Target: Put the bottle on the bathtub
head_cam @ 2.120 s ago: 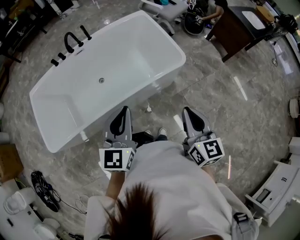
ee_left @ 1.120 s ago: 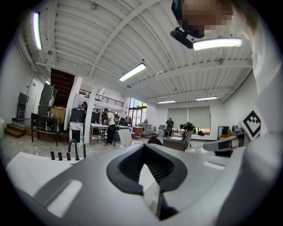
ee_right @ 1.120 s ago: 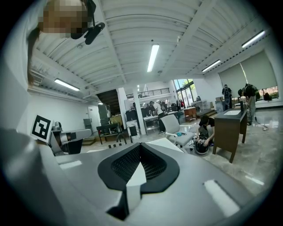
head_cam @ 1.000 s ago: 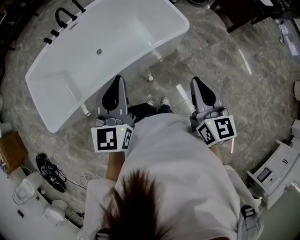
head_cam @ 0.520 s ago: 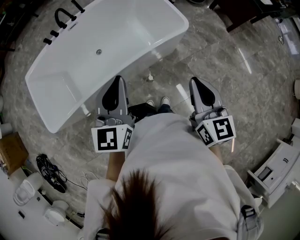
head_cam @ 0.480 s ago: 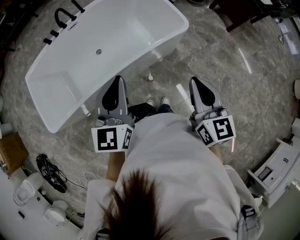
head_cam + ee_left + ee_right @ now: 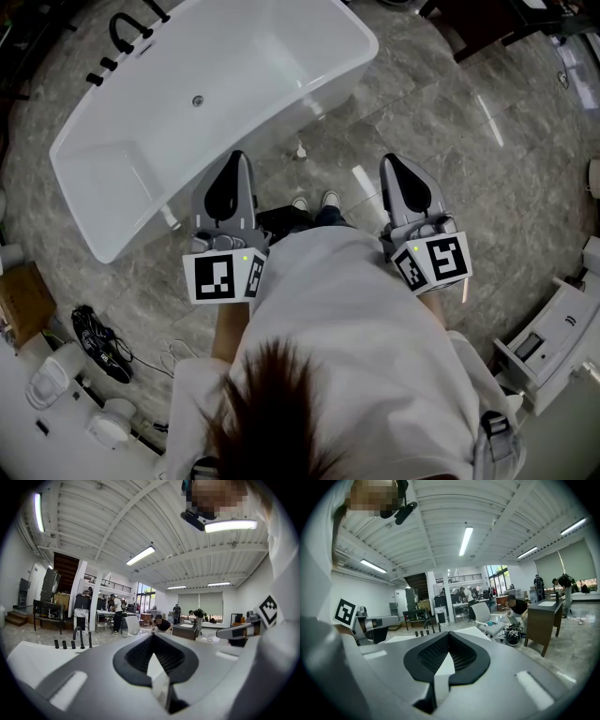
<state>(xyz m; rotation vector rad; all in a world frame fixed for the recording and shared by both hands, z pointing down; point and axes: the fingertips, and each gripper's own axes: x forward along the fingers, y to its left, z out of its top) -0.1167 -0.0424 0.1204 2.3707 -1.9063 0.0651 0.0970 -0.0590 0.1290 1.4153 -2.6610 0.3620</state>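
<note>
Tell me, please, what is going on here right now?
A person stands beside a white bathtub with a gripper in each hand. The left gripper and the right gripper are both shut and empty, pointing out in front of the body. No bottle can be made out in any view, so the placing has not begun.

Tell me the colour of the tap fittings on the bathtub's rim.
Black, set on the white bathtub. The tap fittings show best in the head view.
</note>
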